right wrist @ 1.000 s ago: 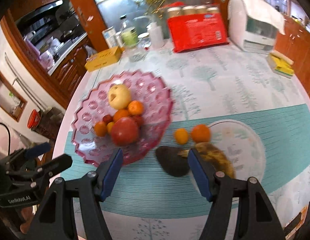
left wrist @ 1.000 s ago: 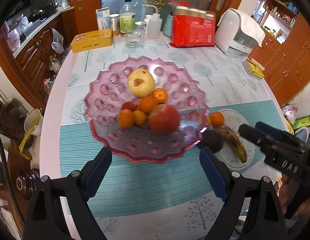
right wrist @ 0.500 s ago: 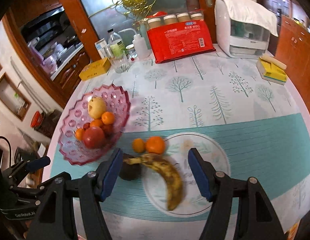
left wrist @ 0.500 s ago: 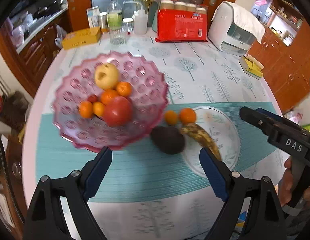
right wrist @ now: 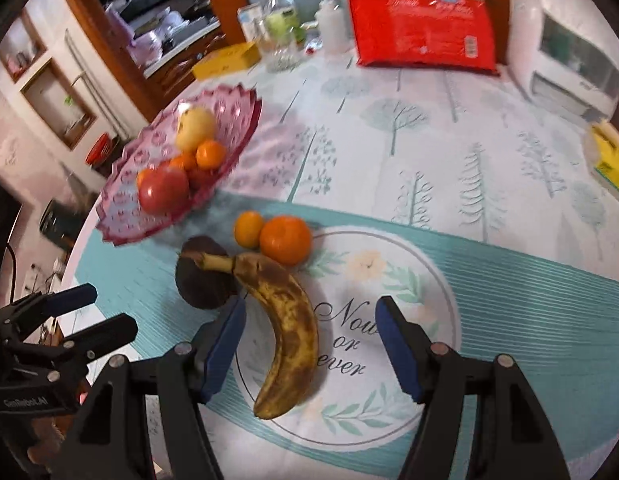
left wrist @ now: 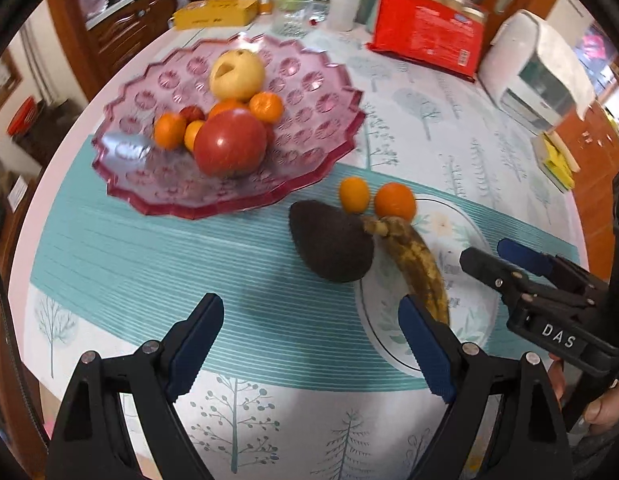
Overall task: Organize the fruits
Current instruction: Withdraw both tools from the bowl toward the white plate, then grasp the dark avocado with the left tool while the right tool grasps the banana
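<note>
Both tongs are standing wide open, holding nothing. The right gripper (right wrist: pixel 307 340) is hovering over the spotted banana (right wrist: pixel 285 332), which is lying on the round mat (right wrist: pixel 409 288) beside a dark fruit (left wrist: pixel 329 246), perhaps an avocado. Two oranges (right wrist: pixel 285 240) are sitting just beyond. The left gripper (left wrist: pixel 311 344) is hanging near the pink bowl (left wrist: pixel 309 152) of fruit.

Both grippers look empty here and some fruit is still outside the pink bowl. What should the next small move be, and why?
Probably lower the right gripper and close on the banana. Its open jaws already straddle the banana, which lies outside the pink bowl on the round printed mat. The left gripper is open over bare cloth.
</note>
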